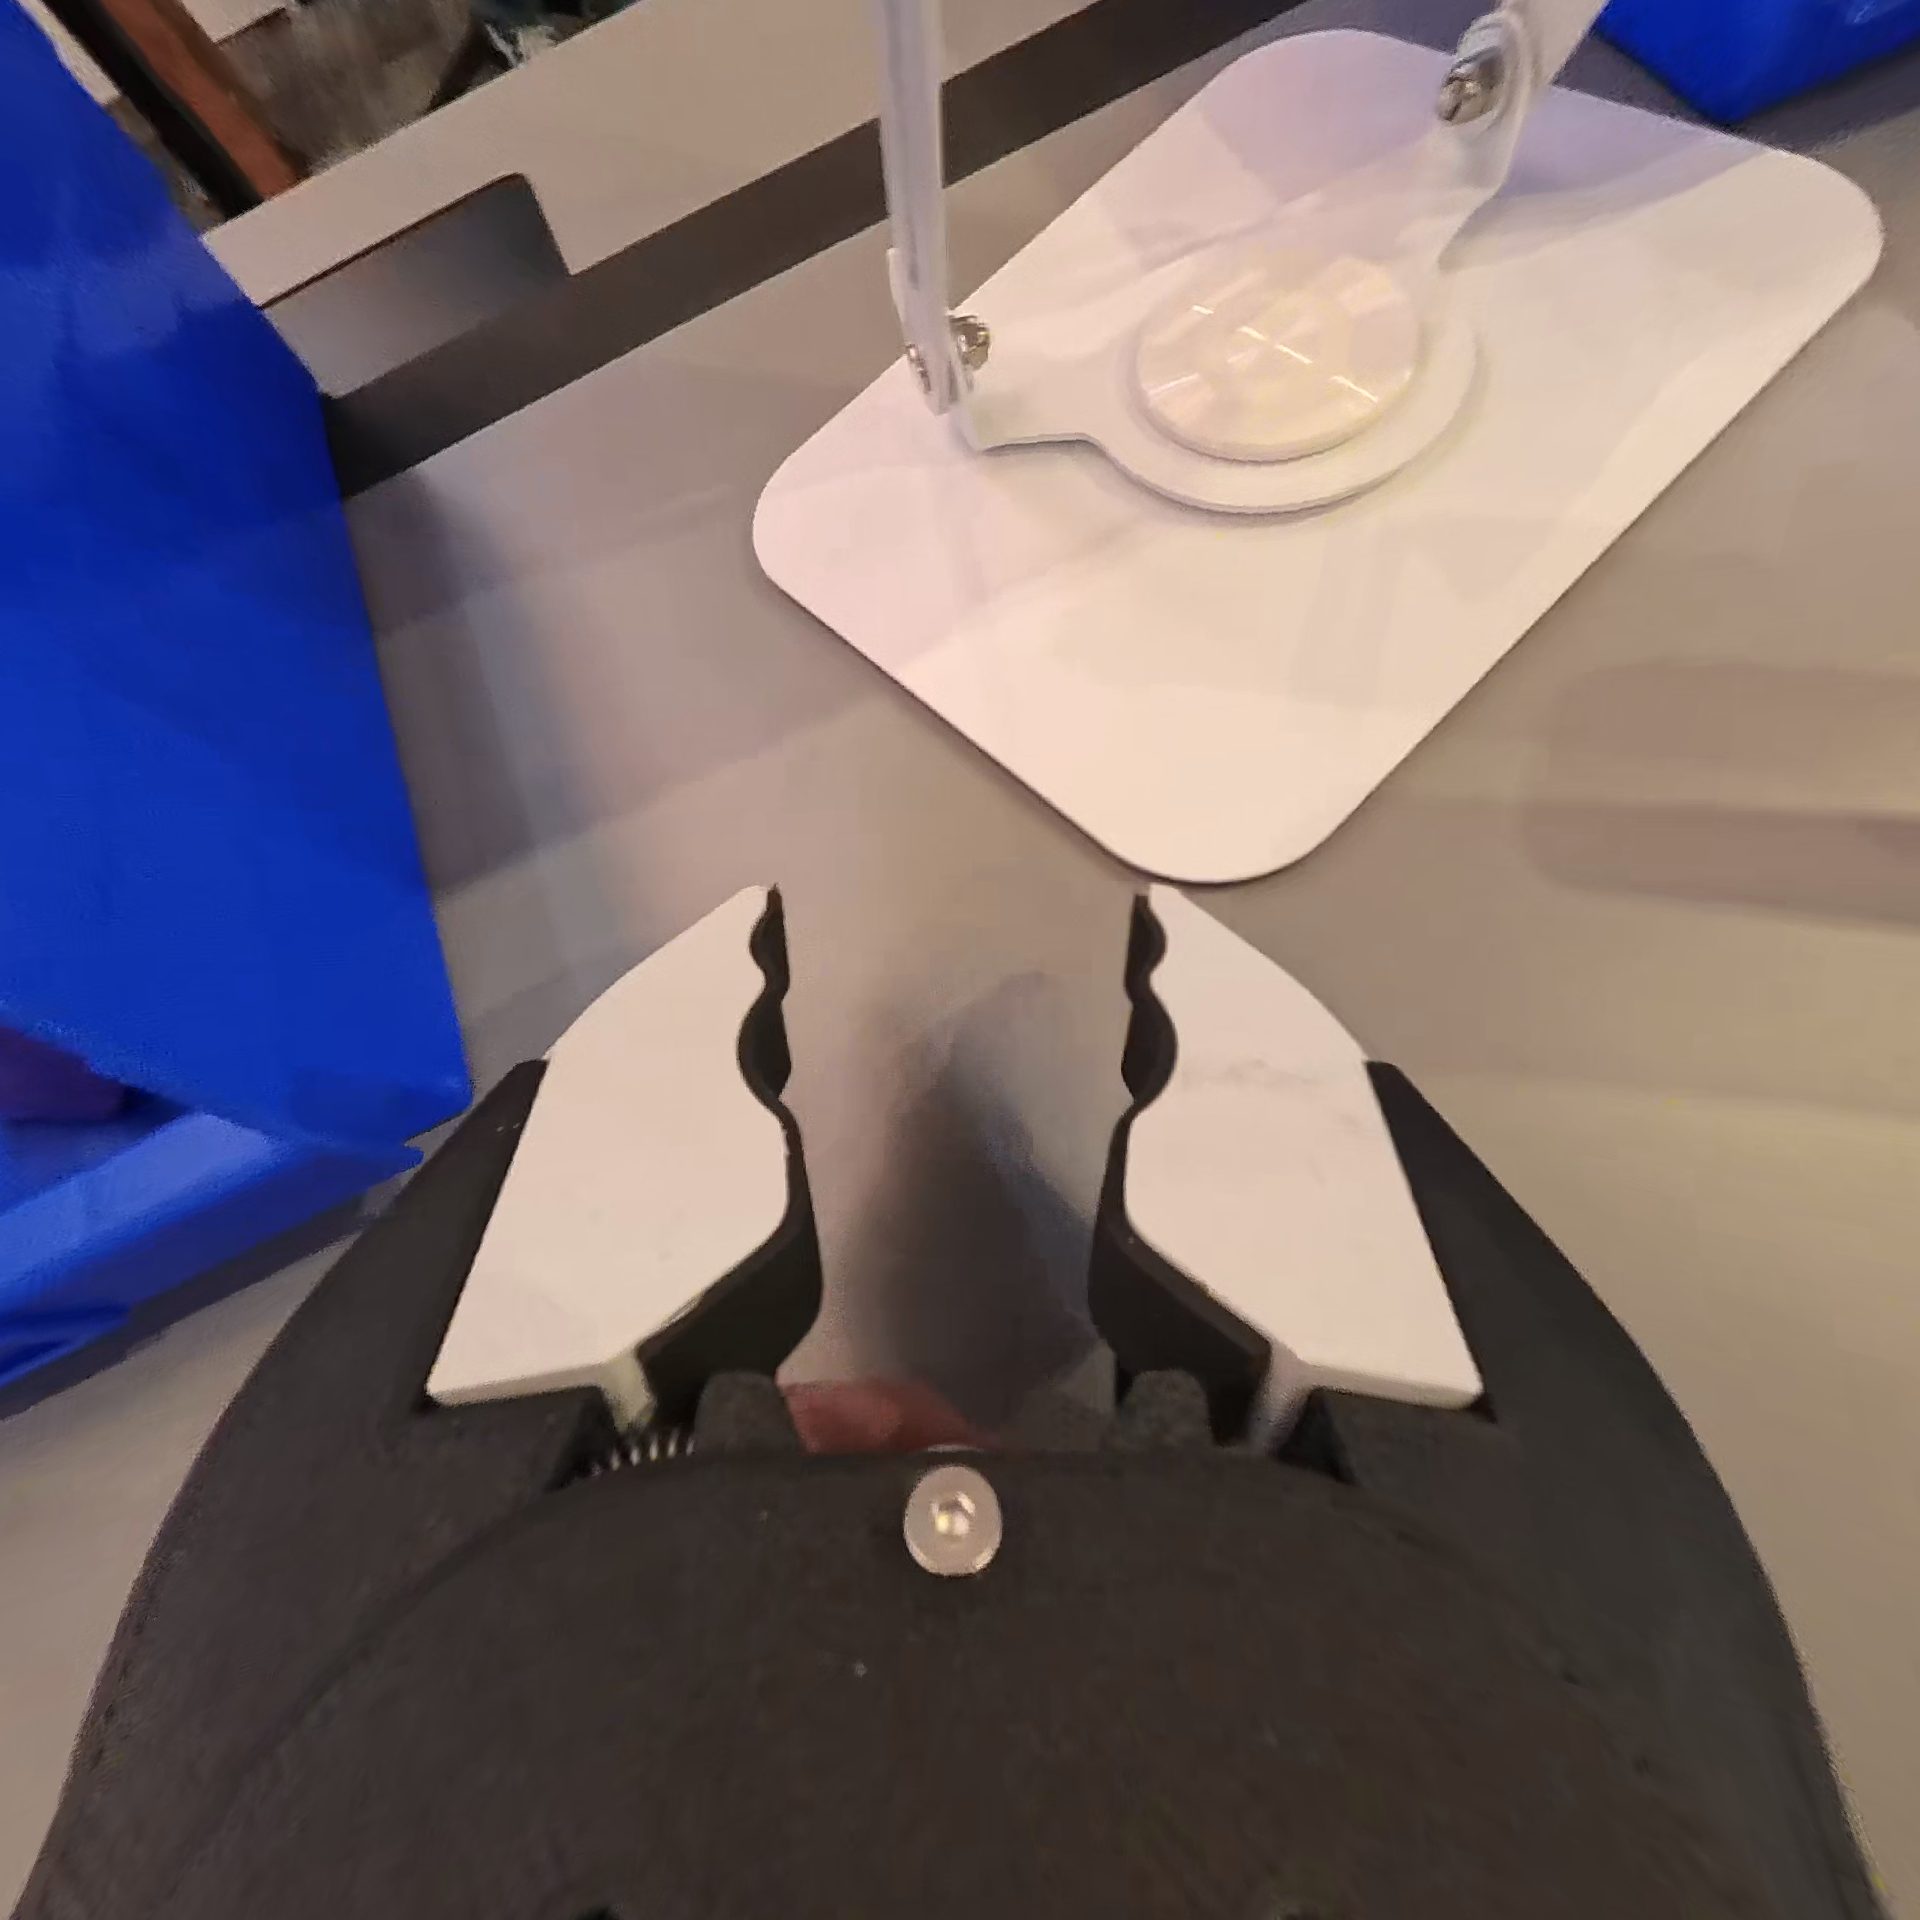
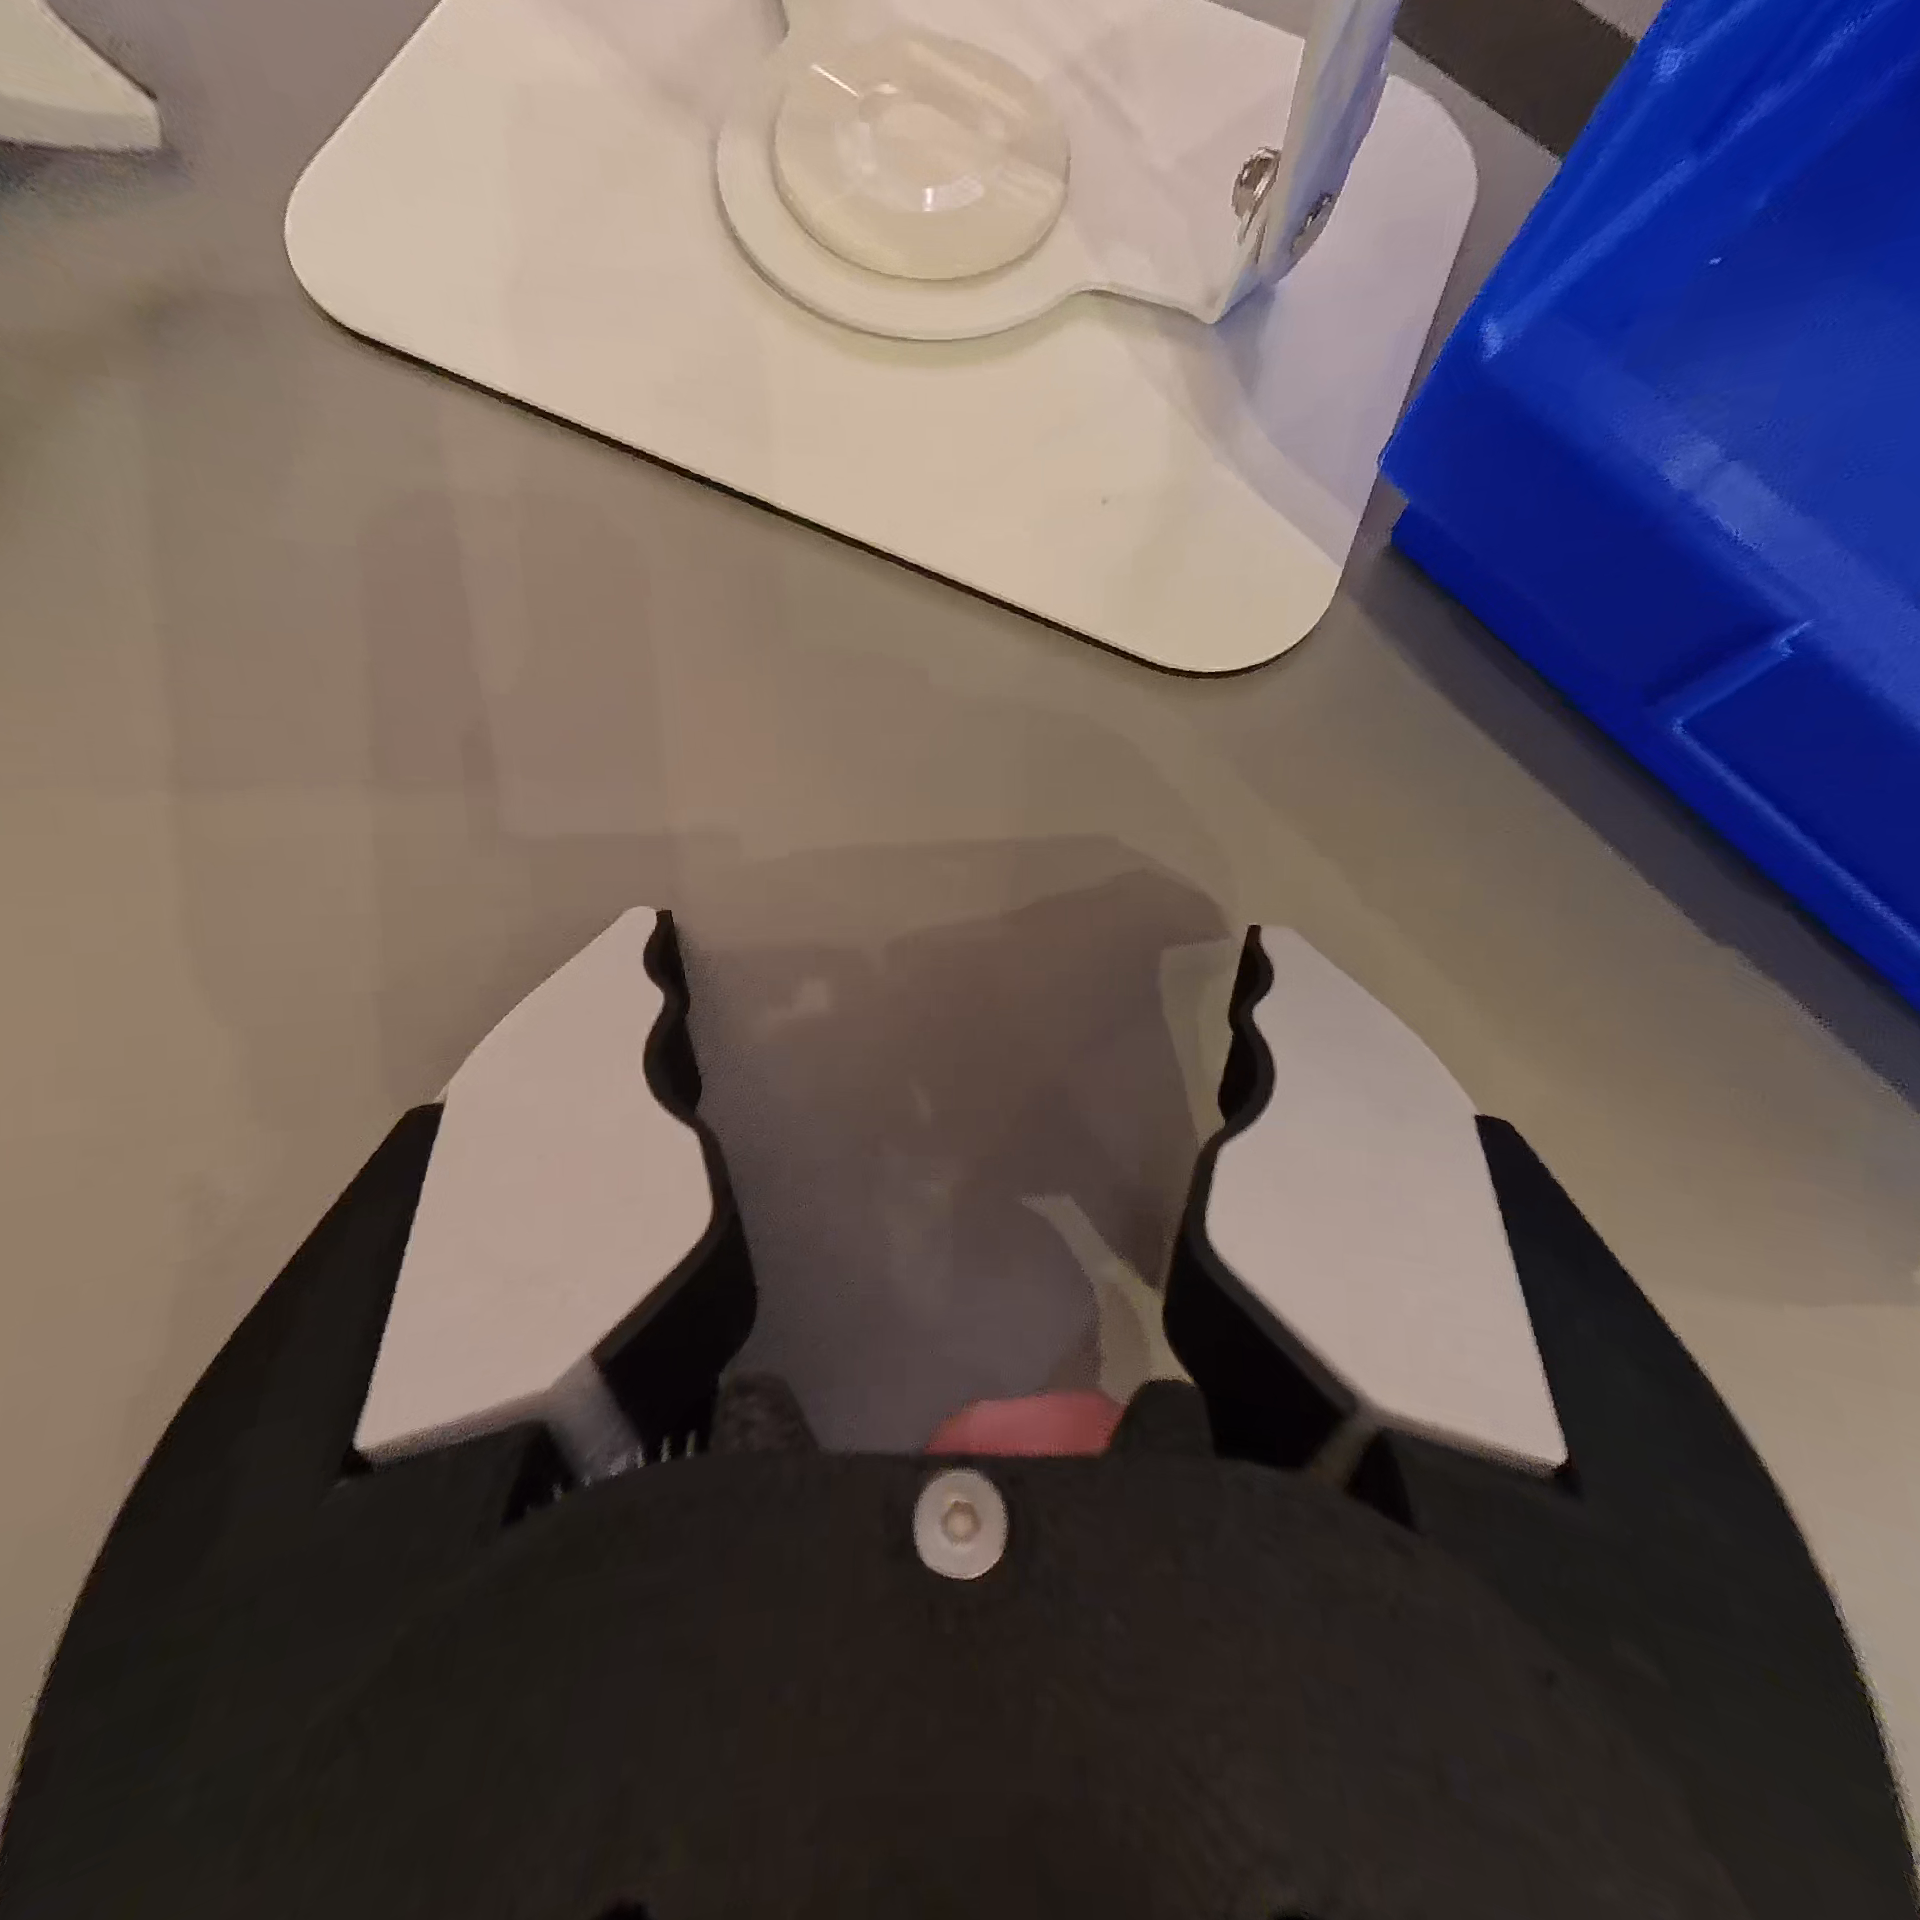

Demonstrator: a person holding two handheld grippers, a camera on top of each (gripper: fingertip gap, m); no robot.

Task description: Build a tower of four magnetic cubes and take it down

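- Black-bodied left gripper (image 1: 956,914), white-faced fingers (image 1: 644,1143) with wavy black pads: jaws parted, nothing between them, only bare grey tabletop (image 1: 1558,1195) showing through the gap.
- Right gripper (image 2: 956,925), same make: jaws spread somewhat wider, likewise empty, hovering over its own dim reflection.
- Magnetic cubes: none visible in either view. I cannot tell whether they lie out of frame or inside a bin. A small purple shape (image 1: 52,1081) shows low at the left bin's edge; too blurred to identify.
- Step in hand, by my judgement: either before the first pick or after the last cube is put away; the pictures do not settle which.
- Next move calls for: locating a cube, likely toward a bin, then closing on it squarely.
- White stand base (image 1: 1299,644), flat plate with round disc and hinged arm, ahead of both grippers; the arm rises into the space above the plate.
- Blue bin (image 1: 187,623) close at the left gripper's left; another blue bin (image 2: 1714,416) at the right gripper's right. Both walls crowd sideways travel.
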